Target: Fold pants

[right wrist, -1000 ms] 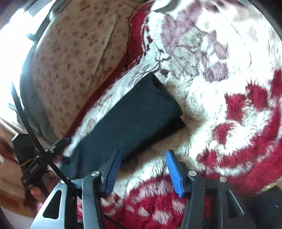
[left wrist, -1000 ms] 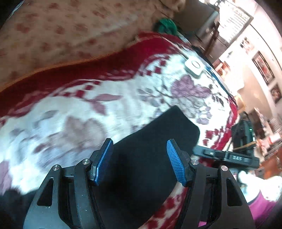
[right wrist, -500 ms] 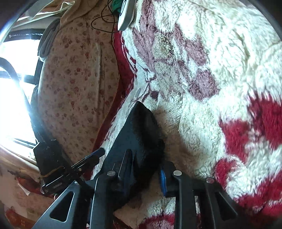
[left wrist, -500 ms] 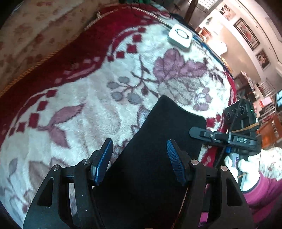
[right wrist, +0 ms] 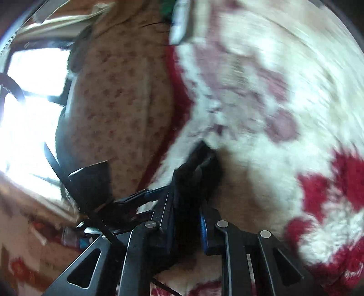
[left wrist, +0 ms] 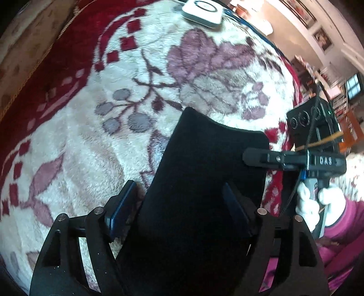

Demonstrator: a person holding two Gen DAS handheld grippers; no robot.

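Pants [left wrist: 204,182]: I saw them folded, black, on the blanket [left wrist: 113,136].
Left gripper [left wrist: 179,205]: I had its jaws wide, the pants' end between them.
Right gripper [right wrist: 186,218]: I had it clamped narrow on the pants' edge.

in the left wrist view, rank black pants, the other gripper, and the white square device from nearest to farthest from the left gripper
1. black pants: nearest, lying between the open jaws of the left gripper.
2. right gripper: next, off to the right, its jaws closed on the pants' right edge.
3. white square device: farthest, at the top of the view on the floral blanket.
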